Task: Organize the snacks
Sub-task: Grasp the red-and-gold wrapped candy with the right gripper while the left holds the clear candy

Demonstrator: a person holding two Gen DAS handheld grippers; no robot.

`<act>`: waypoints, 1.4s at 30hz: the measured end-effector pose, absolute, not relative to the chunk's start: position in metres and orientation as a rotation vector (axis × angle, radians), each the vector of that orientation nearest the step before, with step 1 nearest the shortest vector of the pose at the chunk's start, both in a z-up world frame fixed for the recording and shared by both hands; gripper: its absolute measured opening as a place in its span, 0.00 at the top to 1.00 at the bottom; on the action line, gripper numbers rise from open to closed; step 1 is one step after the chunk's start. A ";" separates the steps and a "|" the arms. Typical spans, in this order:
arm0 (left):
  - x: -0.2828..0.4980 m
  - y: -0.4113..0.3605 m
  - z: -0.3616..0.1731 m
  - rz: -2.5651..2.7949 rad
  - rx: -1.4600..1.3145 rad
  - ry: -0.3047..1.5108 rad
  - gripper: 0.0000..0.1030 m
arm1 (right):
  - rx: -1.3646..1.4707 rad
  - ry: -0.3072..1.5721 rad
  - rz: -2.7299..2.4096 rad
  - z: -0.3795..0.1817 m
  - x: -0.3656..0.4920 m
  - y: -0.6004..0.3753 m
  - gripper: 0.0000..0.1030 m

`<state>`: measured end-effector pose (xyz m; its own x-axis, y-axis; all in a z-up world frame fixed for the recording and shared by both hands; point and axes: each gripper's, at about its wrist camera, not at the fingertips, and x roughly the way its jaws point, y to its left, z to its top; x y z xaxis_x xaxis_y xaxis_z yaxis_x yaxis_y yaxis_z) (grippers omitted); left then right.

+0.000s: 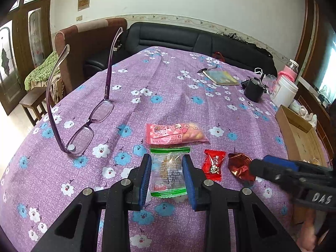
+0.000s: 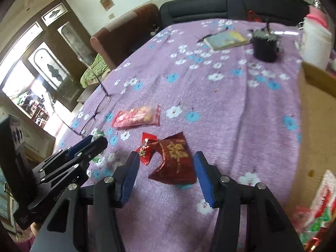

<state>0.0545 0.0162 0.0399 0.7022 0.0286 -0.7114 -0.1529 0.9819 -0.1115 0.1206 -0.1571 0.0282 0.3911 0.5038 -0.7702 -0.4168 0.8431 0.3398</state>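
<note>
Low in the left wrist view the green-edged cracker packet is clamped by the left gripper, probably for boxing, while the right gripper is spread around the foil-red candy at lower centre, not yet pinched.

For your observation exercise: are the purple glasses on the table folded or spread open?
Spread open. The purple glasses rest lens-down on the floral tablecloth, and both temple arms stick up, apart from each other.

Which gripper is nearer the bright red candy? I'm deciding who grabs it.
Left, narrowly. The left gripper straddles the green-edged snack beside the bright red candy; the right gripper brackets the dark red packet just beyond it.
</note>
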 end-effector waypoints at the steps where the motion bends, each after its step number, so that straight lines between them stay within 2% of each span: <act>1: 0.055 0.015 0.040 0.099 -0.162 0.787 0.69 | 0.080 1.016 0.578 0.024 0.121 -0.154 0.49; 2: 0.055 0.014 0.040 0.095 -0.160 0.787 0.69 | 0.072 1.016 0.568 0.021 0.121 -0.152 0.49; 4: 0.055 0.012 0.040 0.090 -0.154 0.786 0.69 | 0.067 1.027 0.552 0.014 0.120 -0.151 0.65; 6: 0.054 0.011 0.040 0.084 -0.152 0.784 0.69 | 0.075 1.024 0.555 0.013 0.115 -0.151 0.70; 7: 0.054 0.010 0.040 0.077 -0.152 0.787 0.69 | 0.071 1.016 0.552 0.015 0.111 -0.151 0.77; 12: 0.052 0.003 0.040 0.051 -0.126 0.782 0.69 | 0.037 0.939 0.476 0.036 0.081 -0.159 0.97; 20: 0.050 -0.002 0.041 0.039 -0.114 0.781 0.69 | 0.100 0.943 0.460 0.028 0.061 -0.183 0.95; 24: 0.051 0.001 0.041 0.041 -0.125 0.784 0.69 | 0.122 0.887 0.467 0.031 0.073 -0.187 0.76; 29: 0.050 0.002 0.042 0.049 -0.121 0.779 0.69 | 0.288 0.986 0.548 0.014 0.082 -0.195 0.76; 36: 0.051 0.006 0.042 0.063 -0.140 0.778 0.69 | 0.261 1.066 0.783 0.022 0.055 -0.166 0.75; 38: 0.051 0.008 0.042 0.065 -0.148 0.780 0.69 | 0.185 1.007 0.702 0.030 0.053 -0.167 0.67; 39: 0.051 0.009 0.041 0.067 -0.150 0.782 0.69 | 0.168 0.984 0.661 0.032 0.055 -0.169 0.59; 42: 0.052 0.009 0.042 0.066 -0.154 0.783 0.69 | 0.217 0.977 0.632 0.027 0.061 -0.177 0.56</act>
